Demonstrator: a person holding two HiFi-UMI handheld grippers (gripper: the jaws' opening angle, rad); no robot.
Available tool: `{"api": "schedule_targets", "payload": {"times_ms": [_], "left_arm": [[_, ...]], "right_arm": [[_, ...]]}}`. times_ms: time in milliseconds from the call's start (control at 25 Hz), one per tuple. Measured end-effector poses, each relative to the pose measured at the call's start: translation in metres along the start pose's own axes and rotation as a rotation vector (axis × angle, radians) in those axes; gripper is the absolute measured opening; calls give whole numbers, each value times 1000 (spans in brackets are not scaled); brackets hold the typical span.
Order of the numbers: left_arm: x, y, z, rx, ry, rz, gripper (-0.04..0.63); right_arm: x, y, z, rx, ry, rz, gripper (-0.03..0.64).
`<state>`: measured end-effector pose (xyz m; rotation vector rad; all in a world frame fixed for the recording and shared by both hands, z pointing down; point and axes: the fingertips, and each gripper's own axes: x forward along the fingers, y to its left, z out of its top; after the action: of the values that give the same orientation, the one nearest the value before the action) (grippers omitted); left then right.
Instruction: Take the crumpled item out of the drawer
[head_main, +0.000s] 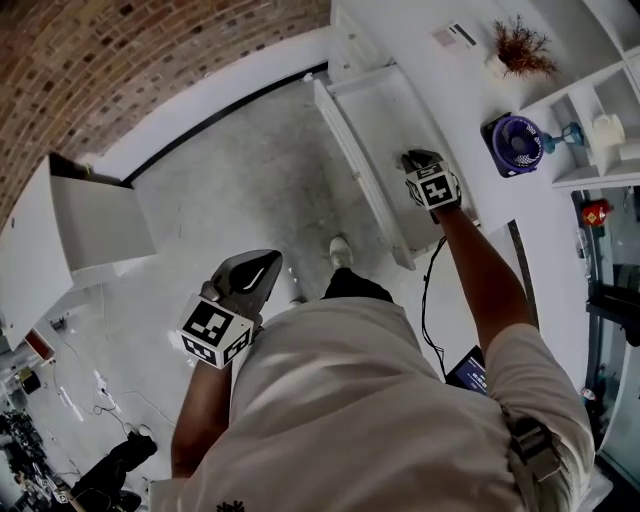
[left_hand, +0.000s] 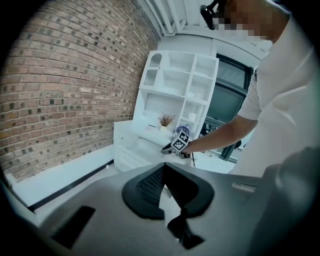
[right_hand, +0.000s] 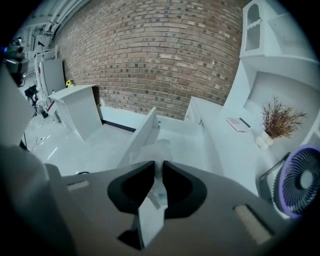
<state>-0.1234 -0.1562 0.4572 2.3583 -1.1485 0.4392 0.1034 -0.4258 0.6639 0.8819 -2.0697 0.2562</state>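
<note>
Two grippers show in the head view; why do you hold them so far apart?

Your right gripper (head_main: 415, 160) reaches down into the open drawer (head_main: 350, 150), where the work is, and it covers the crumpled item from this angle. Your left gripper (head_main: 262, 264) hangs by your hip, I judge simply to be out of the way.

And the left gripper view?

Its jaws meet at the tips with nothing between them. They point across the room at the drawer (left_hand: 142, 150) and your right gripper (left_hand: 172, 146).

Does the right gripper view show a hold?

Yes. Your right gripper (right_hand: 159, 169) has its jaws pinched on a pale fold of the crumpled item (right_hand: 155, 149), which lies inside the drawer (right_hand: 141, 134), near one wall. You come in from above, probably because the walls bar any approach from the side. The lift out is not yet made.
</note>
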Motion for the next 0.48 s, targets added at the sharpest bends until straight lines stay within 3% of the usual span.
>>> {"api": "schedule_targets", "payload": {"times_ms": [480], "left_arm": [[-56, -32, -34, 48, -31, -93, 5]], "right_arm": [[-111, 78, 6, 50, -75, -32, 66]]}}
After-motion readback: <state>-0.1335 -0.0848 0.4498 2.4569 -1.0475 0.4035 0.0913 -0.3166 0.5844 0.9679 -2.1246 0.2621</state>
